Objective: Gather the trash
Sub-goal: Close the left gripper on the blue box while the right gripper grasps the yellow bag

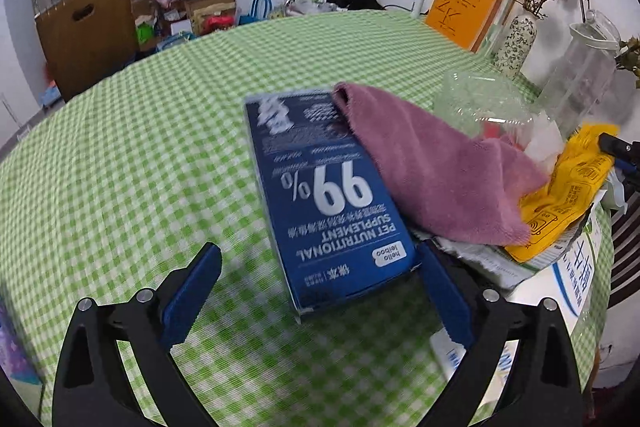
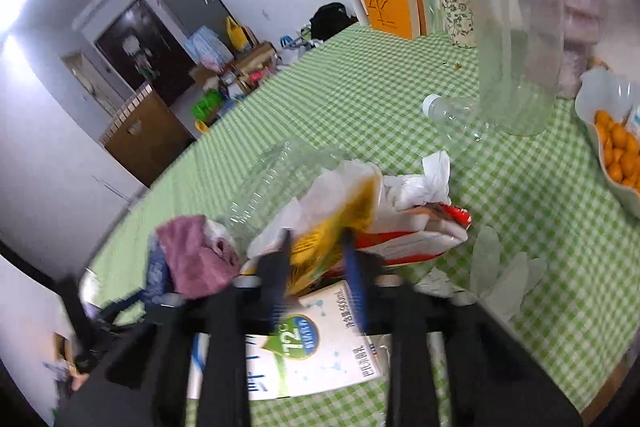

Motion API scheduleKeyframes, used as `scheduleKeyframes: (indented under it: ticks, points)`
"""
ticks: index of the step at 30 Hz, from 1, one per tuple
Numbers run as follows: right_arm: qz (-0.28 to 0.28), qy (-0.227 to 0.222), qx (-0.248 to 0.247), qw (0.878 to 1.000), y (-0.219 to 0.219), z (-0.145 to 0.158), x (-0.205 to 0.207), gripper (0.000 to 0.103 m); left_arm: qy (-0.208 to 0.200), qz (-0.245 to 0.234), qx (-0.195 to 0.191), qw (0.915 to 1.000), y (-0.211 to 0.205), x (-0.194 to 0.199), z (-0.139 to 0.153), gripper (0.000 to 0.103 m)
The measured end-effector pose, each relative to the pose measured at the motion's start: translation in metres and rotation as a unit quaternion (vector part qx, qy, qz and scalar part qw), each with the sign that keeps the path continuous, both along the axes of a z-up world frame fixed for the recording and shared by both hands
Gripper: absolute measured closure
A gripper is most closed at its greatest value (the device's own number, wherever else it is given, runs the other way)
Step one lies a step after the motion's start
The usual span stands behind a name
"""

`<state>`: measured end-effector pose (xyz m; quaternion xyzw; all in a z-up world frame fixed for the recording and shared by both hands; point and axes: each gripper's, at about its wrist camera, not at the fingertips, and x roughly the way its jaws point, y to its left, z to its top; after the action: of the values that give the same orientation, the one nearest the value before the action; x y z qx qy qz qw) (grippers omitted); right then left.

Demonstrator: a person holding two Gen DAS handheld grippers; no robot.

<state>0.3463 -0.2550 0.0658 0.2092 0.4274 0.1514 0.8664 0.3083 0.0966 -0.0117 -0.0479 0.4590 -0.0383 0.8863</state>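
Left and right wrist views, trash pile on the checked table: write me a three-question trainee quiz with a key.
1. True or false: the pink cloth lies partly on the blue supplement box.
2. What does the right gripper have between its fingers?
A. the clear plastic bottle
B. the yellow wrapper
C. the milk carton
3. Fill in: the left gripper is ____, with the near end of the blue box between its fingers.

Key
1. True; its far corner drapes over the box.
2. B; the fingers stand close together on it.
3. Open; one finger lies close beside the box, the other stands well clear.
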Motion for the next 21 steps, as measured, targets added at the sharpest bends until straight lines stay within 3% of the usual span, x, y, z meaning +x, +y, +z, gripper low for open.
scheduleKeyframes:
  ticks: [5, 9, 12, 14, 17, 21]
  points:
    - [0.003, -0.070, 0.002, 0.998, -0.007, 0.048, -0.028, 0.097, -0.009, 0.013, 0.024, 0.9996, 0.018, -0.012, 0.002, 0.010]
    - [-0.005, -0.125, -0.006, 0.992, -0.016, 0.089, -0.050, 0.098, -0.016, 0.014, 0.005, 0.9998, 0.019, -0.016, 0.003, 0.011]
    - [-0.024, -0.156, -0.008, 0.987, -0.033, 0.115, -0.069, 0.098, -0.031, -0.005, 0.041, 0.9987, 0.003, -0.013, 0.003, 0.011]
    - [-0.036, -0.166, -0.011, 0.985, -0.047, 0.124, -0.077, 0.098, -0.034, 0.005, 0.058, 0.9978, 0.001, -0.010, 0.003, 0.043]
    - [-0.058, -0.180, -0.016, 0.982, -0.074, 0.134, -0.099, 0.098, -0.033, 0.026, 0.021, 0.9989, 0.011, -0.015, 0.014, 0.044]
    - [-0.098, -0.192, -0.021, 0.976, -0.118, 0.137, -0.131, 0.098, -0.088, 0.036, 0.029, 0.9951, 0.023, -0.034, 0.049, 0.044]
